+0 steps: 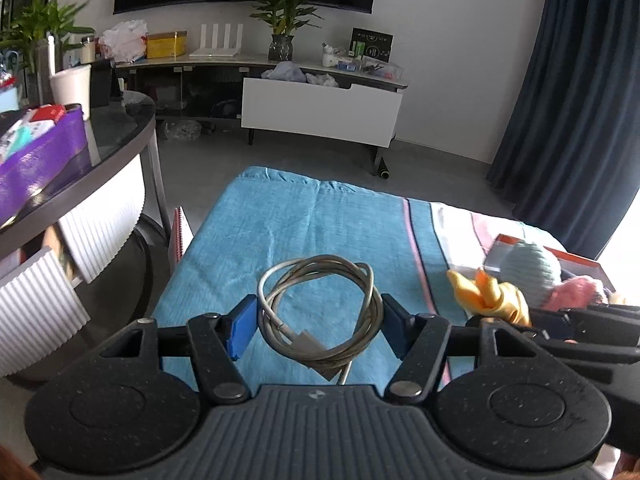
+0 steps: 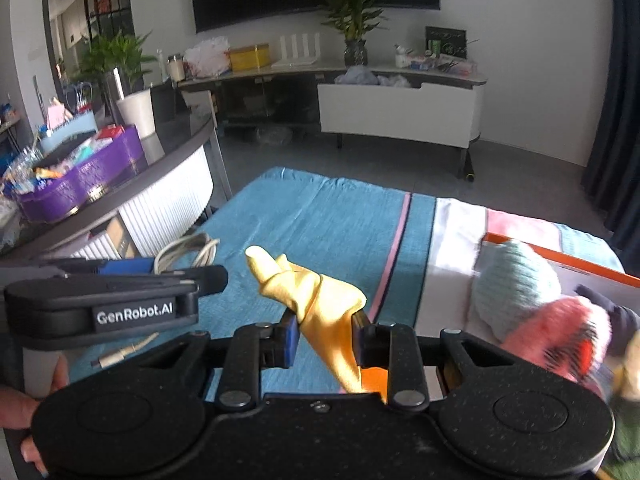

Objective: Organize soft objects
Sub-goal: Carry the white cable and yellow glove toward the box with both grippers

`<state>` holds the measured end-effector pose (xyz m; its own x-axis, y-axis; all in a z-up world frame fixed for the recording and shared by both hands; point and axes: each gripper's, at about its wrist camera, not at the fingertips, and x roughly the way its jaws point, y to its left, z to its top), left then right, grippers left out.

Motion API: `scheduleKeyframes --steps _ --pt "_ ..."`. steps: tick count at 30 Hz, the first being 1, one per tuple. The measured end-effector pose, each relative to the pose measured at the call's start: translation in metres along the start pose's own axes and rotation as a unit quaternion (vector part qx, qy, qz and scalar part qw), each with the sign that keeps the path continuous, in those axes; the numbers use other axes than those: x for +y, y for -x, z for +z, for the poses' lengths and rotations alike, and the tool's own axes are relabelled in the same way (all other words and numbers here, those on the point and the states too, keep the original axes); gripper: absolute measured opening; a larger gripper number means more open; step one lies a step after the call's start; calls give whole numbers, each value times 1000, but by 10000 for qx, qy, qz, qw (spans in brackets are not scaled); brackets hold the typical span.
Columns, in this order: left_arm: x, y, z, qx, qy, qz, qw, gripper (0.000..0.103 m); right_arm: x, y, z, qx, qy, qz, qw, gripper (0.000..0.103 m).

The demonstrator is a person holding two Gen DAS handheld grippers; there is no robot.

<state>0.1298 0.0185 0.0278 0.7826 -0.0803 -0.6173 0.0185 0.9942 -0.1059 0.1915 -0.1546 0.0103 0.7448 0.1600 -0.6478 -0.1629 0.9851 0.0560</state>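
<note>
Left wrist view: we see the left gripper [image 1: 319, 330] with its blue fingers [image 1: 241, 330] partly open and closed against the two sides of a coiled grey cable [image 1: 320, 308], which sits between them above the blue towel [image 1: 304, 220]. At 3 o'clock from the coil, the yellow glove [image 1: 490, 294] shows beside a pale blue knitted item [image 1: 528, 270] and a pink fuzzy item [image 1: 570, 296].

Right wrist view: the right gripper [image 2: 325, 338] has its fingers [image 2: 289, 340] narrowed onto the yellow glove [image 2: 316, 300], whose fingertips point toward 11 o'clock over the towel [image 2: 320, 216]. The orange-rimmed box [image 2: 580, 266] lies at 2 o'clock (the knitted [image 2: 516, 288] and pink [image 2: 560, 332] items rest at its near edge). The left gripper [image 2: 120, 272] with the cable [image 2: 188, 252] appears at 9 o'clock.
</note>
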Motion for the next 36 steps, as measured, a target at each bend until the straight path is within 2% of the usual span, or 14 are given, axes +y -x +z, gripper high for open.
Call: scheduleKeyframes --steps 8,14,26,36 --pt "-28 48 -10 -54 -138 -62 9999 65 -6 65 -14 -257 -186 10 9995 33" --pt "-51 62 -15 -109 -269 -263 9992 65 -18 101 -26 -413 -359 -79 9985 33" --pt "-82 71 -22 -39 -379 -543 9978 65 -47 142 -47 -533 -626 -357 9960 33" --pt "-107 67 -24 30 -606 -812 9949 65 -69 156 -57 -536 -847 -614 9931 33"
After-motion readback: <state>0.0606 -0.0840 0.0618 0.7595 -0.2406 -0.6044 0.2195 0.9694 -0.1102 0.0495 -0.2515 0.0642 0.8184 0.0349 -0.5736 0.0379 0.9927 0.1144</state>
